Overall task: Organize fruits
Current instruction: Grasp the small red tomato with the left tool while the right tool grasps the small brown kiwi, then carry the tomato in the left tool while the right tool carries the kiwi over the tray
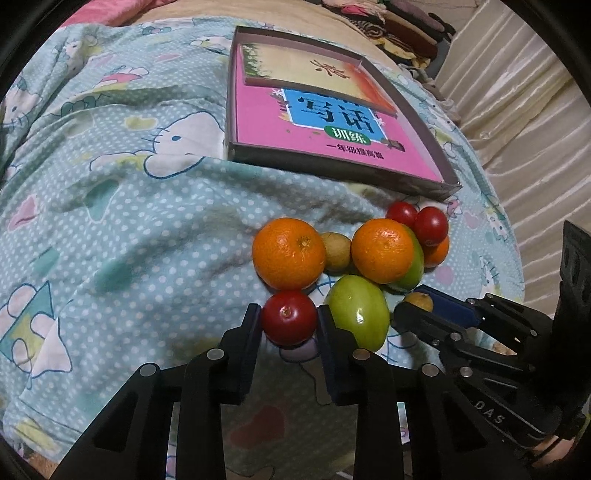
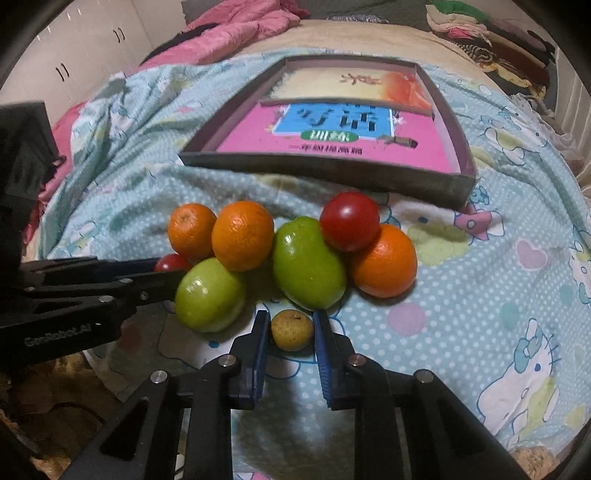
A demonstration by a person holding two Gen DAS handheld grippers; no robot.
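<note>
Early stage: the left gripper (image 1: 289,320) has its fingers closed on a red tomato (image 1: 289,317), the right gripper (image 2: 289,329) on a small yellow fruit (image 2: 291,329). The remaining fruit lies heaped on the bed; the tray (image 2: 325,168) beyond holds none.

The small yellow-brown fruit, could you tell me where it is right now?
In the right wrist view, the small yellow-brown fruit sits between the right gripper pads, just in front of two green fruits.

Bed under cartoon-cat sheet (image 2: 517,280); pink quilt (image 2: 229,33); white cupboards (image 2: 92,48); pale curtain (image 1: 517,110); folded clothes pile (image 2: 491,40).
</note>
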